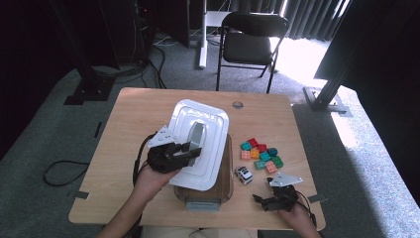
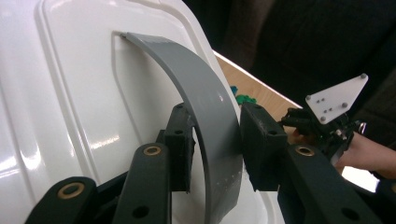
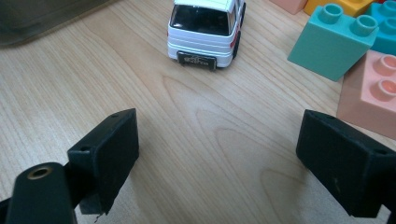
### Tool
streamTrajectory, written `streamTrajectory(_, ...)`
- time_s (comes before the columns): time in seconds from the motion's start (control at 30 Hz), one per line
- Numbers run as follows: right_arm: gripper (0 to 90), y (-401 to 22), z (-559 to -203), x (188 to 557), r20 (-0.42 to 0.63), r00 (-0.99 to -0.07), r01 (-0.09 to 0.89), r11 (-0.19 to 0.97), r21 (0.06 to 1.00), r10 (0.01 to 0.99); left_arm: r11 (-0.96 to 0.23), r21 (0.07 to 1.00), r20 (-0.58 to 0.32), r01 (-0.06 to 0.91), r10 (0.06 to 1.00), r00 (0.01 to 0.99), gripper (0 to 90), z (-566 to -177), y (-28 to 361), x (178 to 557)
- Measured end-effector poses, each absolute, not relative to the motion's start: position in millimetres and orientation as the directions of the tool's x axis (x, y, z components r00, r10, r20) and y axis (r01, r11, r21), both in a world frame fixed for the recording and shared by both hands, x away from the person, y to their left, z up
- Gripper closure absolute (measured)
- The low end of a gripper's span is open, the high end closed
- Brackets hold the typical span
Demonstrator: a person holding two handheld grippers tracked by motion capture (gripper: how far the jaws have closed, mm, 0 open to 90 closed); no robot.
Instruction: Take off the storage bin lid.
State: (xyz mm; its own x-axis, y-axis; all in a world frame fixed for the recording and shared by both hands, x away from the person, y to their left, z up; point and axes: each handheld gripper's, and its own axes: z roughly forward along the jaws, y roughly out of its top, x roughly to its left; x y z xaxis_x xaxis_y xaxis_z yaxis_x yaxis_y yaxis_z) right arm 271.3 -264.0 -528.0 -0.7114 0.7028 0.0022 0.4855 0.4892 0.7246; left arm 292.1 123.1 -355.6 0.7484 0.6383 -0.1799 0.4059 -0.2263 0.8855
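While the left gripper [image 1: 190, 150] is pinching the grey handle [image 1: 196, 135] of the white lid [image 1: 208, 124], the views are reading as follows.

High view, lid: it is sitting tilted over the clear bin [image 1: 227, 181], its far edge reaching up the middle of the counter [image 1: 133, 114] and its near edge hanging over the bin's mouth.
High view, bin: its near wall is standing close to the counter's front edge, with a strip of its right wall showing beside the lid.
High view, right gripper [image 1: 261, 197]: it is resting low at the counter's near right corner, close to the front edge.
High view, open room: bare wood is lying wide to the left of the lid and along the far edge; to the right, the toy car [image 1: 243, 175] and the pile of bricks [image 1: 261, 153] are taking up the space between bin and right edge.

Left gripper view, gripper [image 2: 217, 140]: its pads are pressing on both sides of the curved grey handle [image 2: 212, 107].
Left gripper view, lid [image 2: 70, 93]: its rounded rim is running off to the upper right, with the counter's edge behind it.

Right gripper view, gripper [image 3: 217, 144]: its jaws are standing spread wide with bare wood between them.
Right gripper view, toy car [image 3: 205, 30]: it is standing ahead, apart from the pads, its rear facing the gripper.
Right gripper view, bricks: a teal brick [image 3: 334, 42] and a pink brick [image 3: 373, 93] are crowding the right side, the pink one just beside the right pad.
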Motion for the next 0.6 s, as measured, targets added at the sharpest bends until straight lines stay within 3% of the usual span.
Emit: streamTrajectory(0.6,12.6,-264.0,-528.0,271.3,0.002,-0.712,0.485,0.489,0.725,0.702,-0.106,0.928,-0.198,0.357,0.671,0.714,67.8,-328.3,165.2,286.5)
